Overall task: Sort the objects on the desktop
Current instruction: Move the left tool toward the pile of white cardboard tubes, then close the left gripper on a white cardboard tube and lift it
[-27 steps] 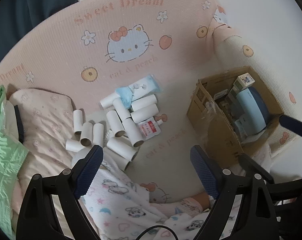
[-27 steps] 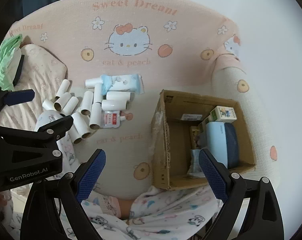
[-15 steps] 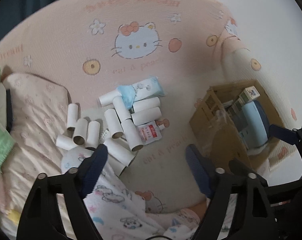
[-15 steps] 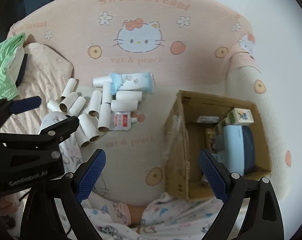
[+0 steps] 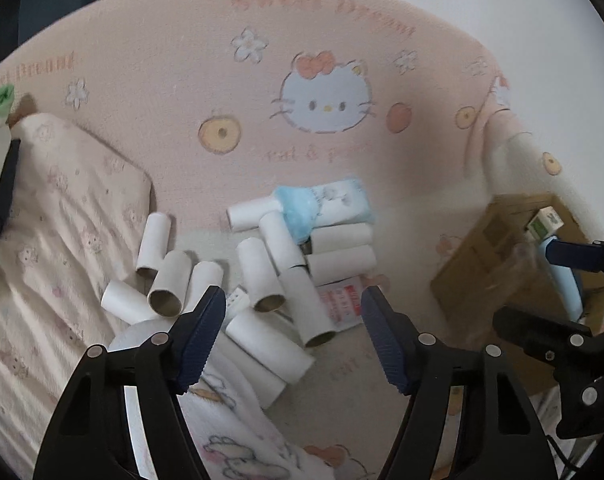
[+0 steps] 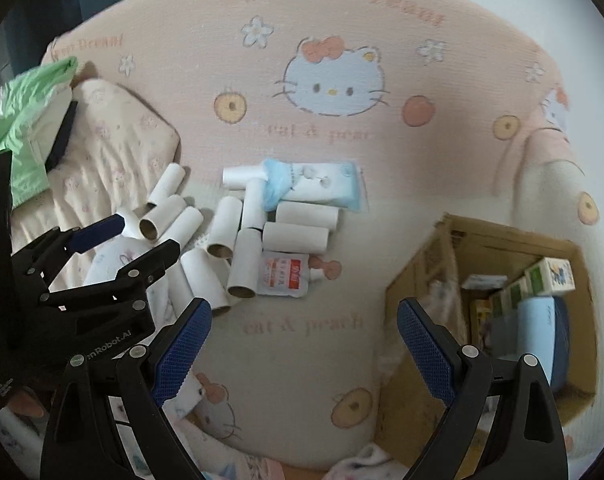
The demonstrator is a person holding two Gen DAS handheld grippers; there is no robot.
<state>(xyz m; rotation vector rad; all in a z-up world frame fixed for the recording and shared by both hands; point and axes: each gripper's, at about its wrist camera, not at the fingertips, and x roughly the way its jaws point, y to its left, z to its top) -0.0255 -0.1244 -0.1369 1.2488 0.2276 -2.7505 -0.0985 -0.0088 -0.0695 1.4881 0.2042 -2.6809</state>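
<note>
The paper tubes lie in a heap on the pink blanket, left of the box, and look bigger now as the wide-open, empty left gripper and right gripper have come closer.

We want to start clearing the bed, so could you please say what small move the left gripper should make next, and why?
Probably lower the left gripper onto a cardboard tube just ahead: its jaws are open and empty, and the cardboard box stands to the right.
</note>
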